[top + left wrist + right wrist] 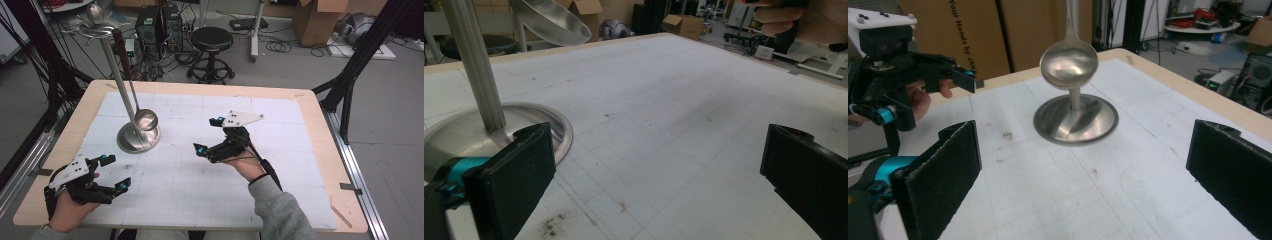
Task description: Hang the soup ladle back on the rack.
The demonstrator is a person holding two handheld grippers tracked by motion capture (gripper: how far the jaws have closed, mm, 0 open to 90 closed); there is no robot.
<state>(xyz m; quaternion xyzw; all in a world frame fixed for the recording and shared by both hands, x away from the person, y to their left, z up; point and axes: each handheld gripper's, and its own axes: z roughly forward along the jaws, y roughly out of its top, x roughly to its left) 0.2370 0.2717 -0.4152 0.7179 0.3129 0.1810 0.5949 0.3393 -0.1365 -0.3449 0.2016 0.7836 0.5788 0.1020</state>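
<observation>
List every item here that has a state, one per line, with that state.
Ladle: hanging from the stand's top, bowl just above the base, not held.
Stand: upright on the table.
Left gripper: open, empty.
Right gripper: open, empty, pointed at the stand.

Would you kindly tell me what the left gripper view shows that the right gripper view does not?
Left gripper view: the stand's upright pole up close, and the ladle's bowl from below at the top edge.

Right gripper view: the ladle's bowl face-on hanging before the round base, and the left gripper in a hand.

Both: the white gridded mat, the stand's base, two black fingers standing apart with nothing between.
</observation>
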